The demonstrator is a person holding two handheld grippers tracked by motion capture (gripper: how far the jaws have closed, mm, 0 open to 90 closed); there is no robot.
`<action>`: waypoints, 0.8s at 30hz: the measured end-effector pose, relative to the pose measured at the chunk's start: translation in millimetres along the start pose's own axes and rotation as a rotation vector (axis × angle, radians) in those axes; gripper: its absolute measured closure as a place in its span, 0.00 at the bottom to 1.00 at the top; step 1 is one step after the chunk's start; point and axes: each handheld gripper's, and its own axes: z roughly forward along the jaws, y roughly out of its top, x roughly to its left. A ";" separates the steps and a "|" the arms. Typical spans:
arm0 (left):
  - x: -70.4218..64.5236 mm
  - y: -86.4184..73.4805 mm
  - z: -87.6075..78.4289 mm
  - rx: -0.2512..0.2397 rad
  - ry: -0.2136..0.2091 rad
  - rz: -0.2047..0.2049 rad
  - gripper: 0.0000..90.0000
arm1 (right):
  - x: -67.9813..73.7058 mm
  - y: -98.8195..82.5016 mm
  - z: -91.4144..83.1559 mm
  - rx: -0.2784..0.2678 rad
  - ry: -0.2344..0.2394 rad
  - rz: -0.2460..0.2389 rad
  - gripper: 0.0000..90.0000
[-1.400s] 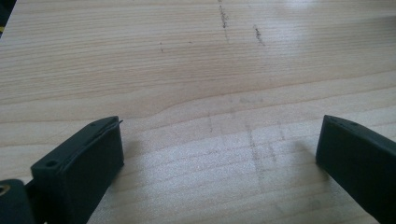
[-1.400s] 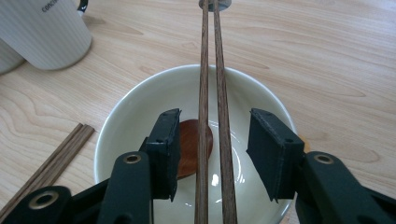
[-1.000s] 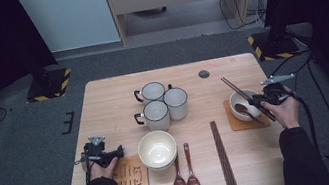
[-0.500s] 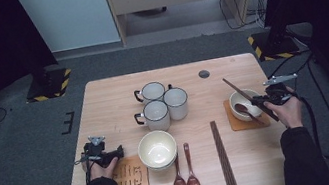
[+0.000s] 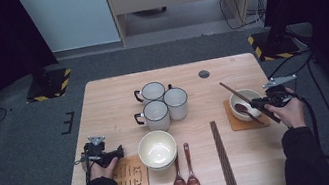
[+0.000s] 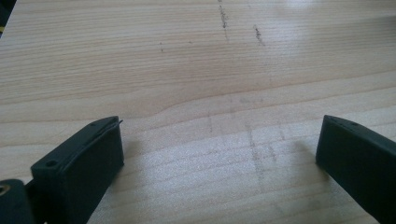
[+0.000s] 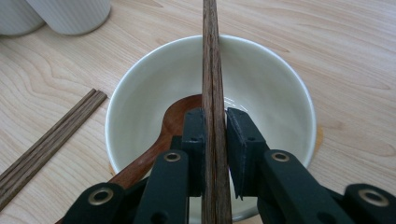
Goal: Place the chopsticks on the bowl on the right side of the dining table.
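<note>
My right gripper [image 5: 260,103] [image 7: 215,130] is shut on a pair of dark wooden chopsticks [image 5: 233,92] [image 7: 212,56]. Its jaws have just been closing, with the chopsticks between them. The chopsticks slant up and to the left across a white bowl [image 5: 245,96] [image 7: 261,79]. A brown wooden spoon [image 5: 242,108] [image 7: 175,116] lies in the bowl, which stands on an orange coaster [image 5: 232,122]. At the table's left front my left gripper [image 5: 112,154] [image 6: 219,154] rests open, with bare wood between its jaws.
Three white mugs [image 5: 159,103] stand at the table's middle back. A second white bowl [image 5: 157,149], two wooden spoons [image 5: 185,175] and another chopstick pair [image 5: 223,156] [image 7: 46,140] lie in front. A wooden coaster [image 5: 131,179] sits by my left hand. A black disc [image 5: 204,73] lies at the back.
The two chopsticks in my right gripper, spread apart a second ago, have come together into one line over the bowl. The left hand has not moved.
</note>
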 end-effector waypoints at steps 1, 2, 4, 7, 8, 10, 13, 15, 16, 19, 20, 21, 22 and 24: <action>0.0 0.0 0.0 0.000 0.000 0.000 0.00 | 0.0 0.0 0.0 -0.001 0.000 -0.002 0.87; 0.0 0.0 0.0 0.000 0.000 0.000 0.00 | 0.0 0.0 0.2 0.000 0.001 -0.006 0.87; 0.0 0.0 0.0 0.000 0.000 0.000 0.00 | 0.2 -0.2 0.7 0.002 0.003 -0.012 0.87; -0.1 0.0 0.1 -0.002 0.000 -0.002 0.00 | 0.8 -0.4 -0.5 0.006 0.003 -0.007 0.87; 0.0 0.0 0.0 0.000 0.000 0.000 0.00 | 1.0 -0.7 -1.0 0.008 0.001 -0.009 0.87; 0.0 0.0 0.0 0.000 0.000 0.000 0.00 | 0.8 -1.0 -1.9 0.011 0.001 -0.018 0.87; -0.1 0.0 0.1 -0.002 0.000 -0.002 0.00 | 0.6 -1.3 -2.9 0.016 0.007 -0.024 0.87; 0.0 0.0 0.0 0.000 0.000 0.000 0.00 | 1.1 -1.7 -3.3 0.019 0.012 -0.019 0.87; 0.0 0.0 0.0 0.000 0.000 0.000 0.00 | 0.8 -1.9 -3.6 0.019 0.013 -0.020 0.87; 0.0 0.0 0.0 0.000 0.000 0.000 0.00 | 0.2 -2.8 -4.4 0.017 0.008 -0.019 0.86; -0.1 0.0 0.1 -0.002 0.000 -0.002 0.00 | -0.3 -3.1 -4.6 0.014 0.005 -0.022 0.84; 0.0 0.0 0.0 0.000 0.000 0.000 0.00 | -0.1 -3.1 -5.3 0.019 0.005 -0.014 0.82; -0.2 0.0 0.1 -0.002 0.000 -0.002 0.00 | -0.2 -3.2 -5.7 0.016 0.002 -0.009 0.80; 0.0 0.0 0.0 0.000 0.000 0.000 0.00 | -0.2 -3.2 -6.6 0.004 -0.002 -0.001 0.78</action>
